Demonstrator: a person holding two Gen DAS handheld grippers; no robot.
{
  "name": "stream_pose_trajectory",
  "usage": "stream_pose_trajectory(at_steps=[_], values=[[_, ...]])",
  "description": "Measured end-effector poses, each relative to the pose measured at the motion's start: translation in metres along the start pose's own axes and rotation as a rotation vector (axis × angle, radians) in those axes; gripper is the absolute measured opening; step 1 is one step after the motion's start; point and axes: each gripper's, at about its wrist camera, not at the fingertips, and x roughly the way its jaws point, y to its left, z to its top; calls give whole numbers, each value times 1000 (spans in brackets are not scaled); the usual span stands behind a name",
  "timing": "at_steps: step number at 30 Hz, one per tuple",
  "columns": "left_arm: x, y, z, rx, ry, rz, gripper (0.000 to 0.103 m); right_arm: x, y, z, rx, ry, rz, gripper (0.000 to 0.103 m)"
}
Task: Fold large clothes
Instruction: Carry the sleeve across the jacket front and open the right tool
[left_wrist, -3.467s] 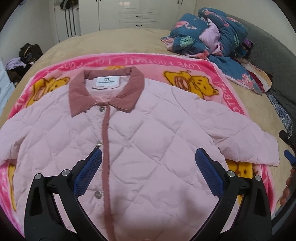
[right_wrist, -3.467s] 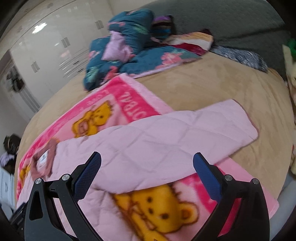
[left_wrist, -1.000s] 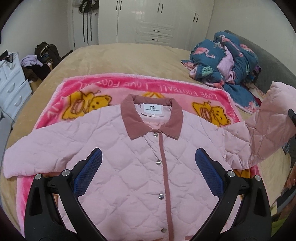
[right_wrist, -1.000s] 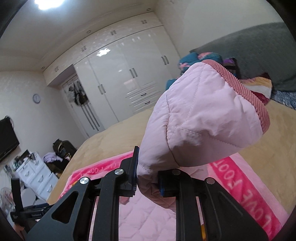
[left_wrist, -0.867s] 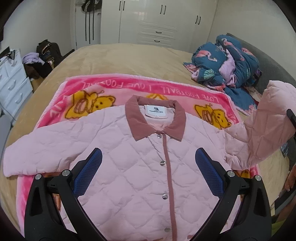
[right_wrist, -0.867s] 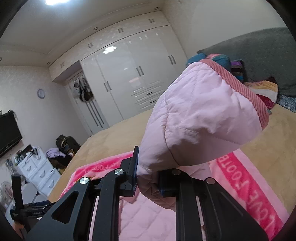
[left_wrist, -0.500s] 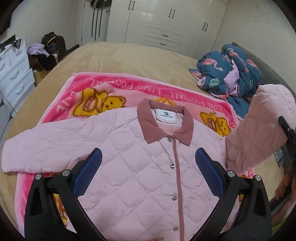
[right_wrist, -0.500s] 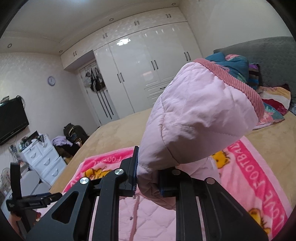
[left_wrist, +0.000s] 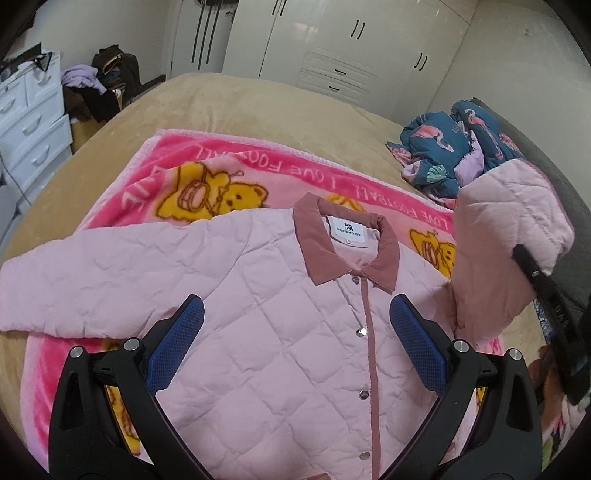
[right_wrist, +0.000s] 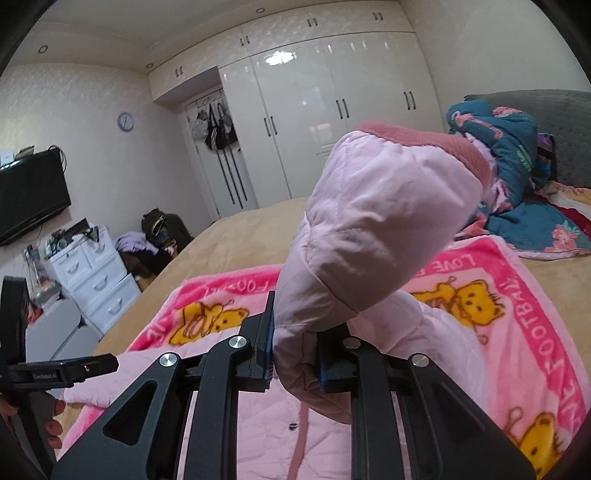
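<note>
right claw (right_wrist: 295, 360) pinches jacket sleeve (right_wrist: 373, 229); left claw (left_wrist: 295, 347) gapes wide, empty.

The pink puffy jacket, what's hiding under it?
Under the pink quilted jacket lies a bright pink fleece blanket with yellow bears, spread on a tan bed. Whatever blanket pictures sit beneath the jacket's body are covered.

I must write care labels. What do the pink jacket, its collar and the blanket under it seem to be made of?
Pink jacket: probably padded synthetic shell, matte; diamond quilting, puffy sleeve in the right gripper.
Collar: looks like fine corduroy or velour; darker rose, soft nap.
Blanket: likely plush fleece; fuzzy pile, printed bears.
</note>
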Motion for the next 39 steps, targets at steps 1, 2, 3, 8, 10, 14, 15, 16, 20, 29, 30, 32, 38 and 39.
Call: stream_pose_trajectory(at_steps=[1, 2, 3, 8, 10, 14, 15, 16, 20, 29, 30, 32, 38, 39], values=[[0, 2, 0, -6, 0, -5, 95, 5, 3, -4, -4, 7, 4, 16], [1, 4, 0, -10, -1, -8, 95, 8, 6, -6, -7, 13, 5, 16], [1, 6, 0, -14, -3, -8, 95, 13, 10, -10, -13, 20, 6, 16], [5, 15, 0, -34, 5, -32, 95, 35, 25, -29, -35, 66, 20, 16], [9, 16, -1, -34, 11, -34, 95, 43, 31, -37, -48, 83, 20, 16], [14, 17, -4, -34, 20, -37, 95, 60, 40, -55, -71, 126, 19, 16], [16, 17, -5, -34, 24, -41, 95, 64, 42, -60, -76, 136, 20, 16], [17, 17, -5, -34, 27, -44, 95, 67, 44, -64, -84, 148, 21, 16], [22, 16, -9, -30, 30, -66, 95, 80, 51, -86, -98, 199, 29, 17], [36, 20, -18, -89, 68, -144, 95, 100, 74, -132, -182, 325, 89, 26], [38, 22, -20, -99, 74, -153, 95, 100, 77, -137, -195, 334, 100, 27], [42, 24, -22, -113, 88, -163, 95, 100, 84, -145, -214, 356, 120, 35], [49, 28, -29, -128, 110, -156, 95, 94, 100, -161, -250, 401, 170, 58], [50, 29, -30, -131, 114, -156, 95, 91, 100, -163, -238, 409, 186, 60]])
